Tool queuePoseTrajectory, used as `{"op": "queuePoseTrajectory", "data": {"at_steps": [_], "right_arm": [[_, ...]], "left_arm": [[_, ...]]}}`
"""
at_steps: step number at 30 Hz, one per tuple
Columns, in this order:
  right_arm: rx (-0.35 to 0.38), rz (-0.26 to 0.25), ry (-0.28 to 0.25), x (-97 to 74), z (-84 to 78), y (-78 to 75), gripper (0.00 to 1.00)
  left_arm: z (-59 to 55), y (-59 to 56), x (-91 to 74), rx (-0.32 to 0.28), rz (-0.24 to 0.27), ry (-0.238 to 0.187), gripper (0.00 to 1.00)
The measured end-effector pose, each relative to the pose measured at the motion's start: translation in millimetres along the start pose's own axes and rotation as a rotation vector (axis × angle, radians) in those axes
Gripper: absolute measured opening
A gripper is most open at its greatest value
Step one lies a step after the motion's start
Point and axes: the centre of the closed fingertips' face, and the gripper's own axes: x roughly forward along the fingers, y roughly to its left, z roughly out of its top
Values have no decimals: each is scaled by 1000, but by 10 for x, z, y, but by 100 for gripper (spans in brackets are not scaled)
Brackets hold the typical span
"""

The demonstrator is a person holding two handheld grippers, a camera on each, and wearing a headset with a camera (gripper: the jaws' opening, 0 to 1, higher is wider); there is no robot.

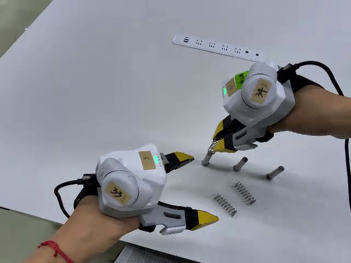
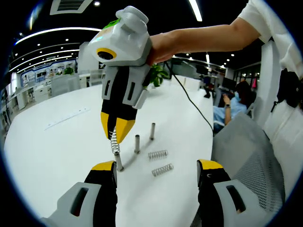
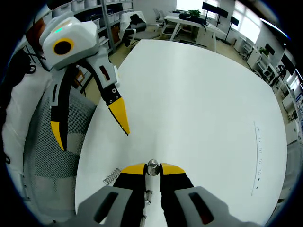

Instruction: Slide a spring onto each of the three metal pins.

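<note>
The right gripper (image 1: pixel 219 145) is closed on a small coiled steel spring (image 2: pixel 113 142), whose lower end meets the top of a short grey metal pin (image 1: pixel 207 160). The left gripper (image 1: pixel 196 188) waits wide open near this pin. The spring looks light and soft and probably bends easily, so a gentle hold on the upper coils seems best.

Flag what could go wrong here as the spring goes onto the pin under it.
1. The right gripper pinches the spring at the top of the pin; a sideways push might tip that pin, since the open left gripper is not steadying it.
2. Two loose springs lie beside the other two pins and could be knocked away.
</note>
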Motion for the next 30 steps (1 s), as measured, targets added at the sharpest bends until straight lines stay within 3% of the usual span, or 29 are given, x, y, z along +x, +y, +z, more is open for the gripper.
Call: {"op": "queuePoseTrajectory", "data": {"at_steps": [30], "right_arm": [[-10,16,30,163,-64,34,12]], "left_arm": [[8,-10,-11,-17,-2,-10,69]]}}
